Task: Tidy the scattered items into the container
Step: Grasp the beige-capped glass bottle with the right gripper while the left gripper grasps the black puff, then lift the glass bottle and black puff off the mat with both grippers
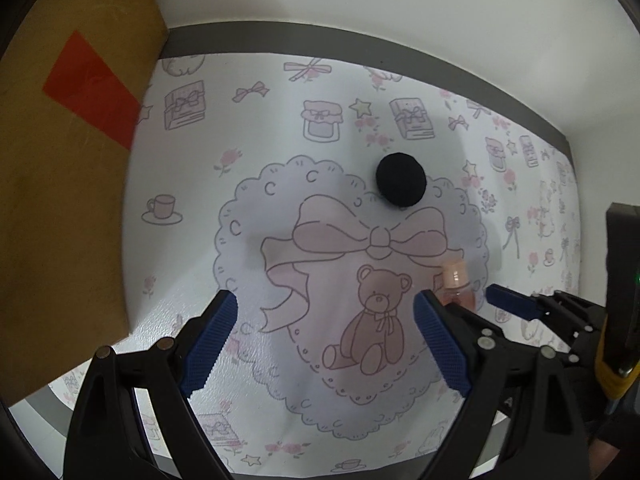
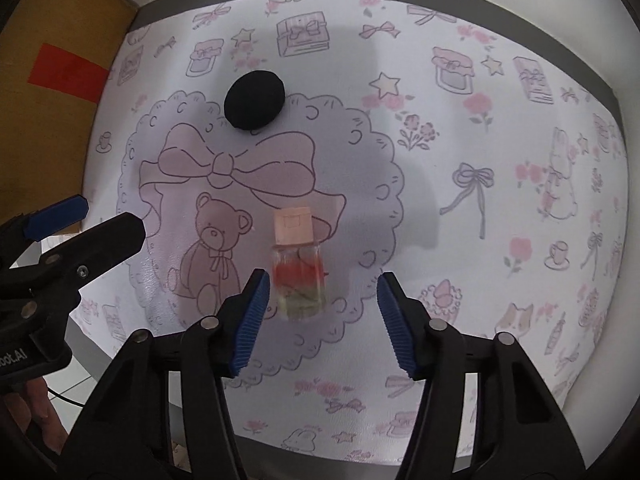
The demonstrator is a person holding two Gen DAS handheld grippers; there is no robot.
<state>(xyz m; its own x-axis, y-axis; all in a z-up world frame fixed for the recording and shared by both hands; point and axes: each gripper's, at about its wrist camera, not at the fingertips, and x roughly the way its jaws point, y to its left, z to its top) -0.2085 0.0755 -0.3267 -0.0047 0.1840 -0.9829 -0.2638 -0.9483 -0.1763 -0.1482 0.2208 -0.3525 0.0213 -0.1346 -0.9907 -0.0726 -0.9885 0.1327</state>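
Printed mat [image 2: 460,152] with bears, bows and teacups covers the tabletop; a cardboard box [image 1: 60,200] with a red patch [image 1: 96,88] stands at its left edge. Right gripper [image 2: 318,312] points down over the mat, blue-padded fingers [image 2: 250,320] standing apart on either side of a small clear bottle [image 2: 298,276]. Bottle lies flat on the mat, pink square cap [image 2: 293,226] pointing away from the camera, red and pale green contents visible through the glass. Left pad sits just beside the bottle's side; right pad is clearly apart from it, so nothing is pinched. Bottle rests on the printed scalloped heart, just right of the teddy bear drawing [image 2: 216,248] and below the big pink bow. Black round object [image 2: 255,100] lies farther off at the heart's upper edge, well apart from the bottle. Left gripper [image 1: 324,328] also points down at the mat, jaws spread wide with only the bear print between the pads; it holds nothing. From the left wrist view the bottle [image 1: 456,280] shows partly behind the left gripper's right-hand finger [image 1: 440,344], and the right gripper's blue fingertip [image 1: 506,304] reaches in just beyond it. Black round object [image 1: 401,180] sits ahead of the left gripper, near the top of the heart. Part of a hand [image 2: 36,412] shows at the lower left of the right wrist view, under the left gripper's body.
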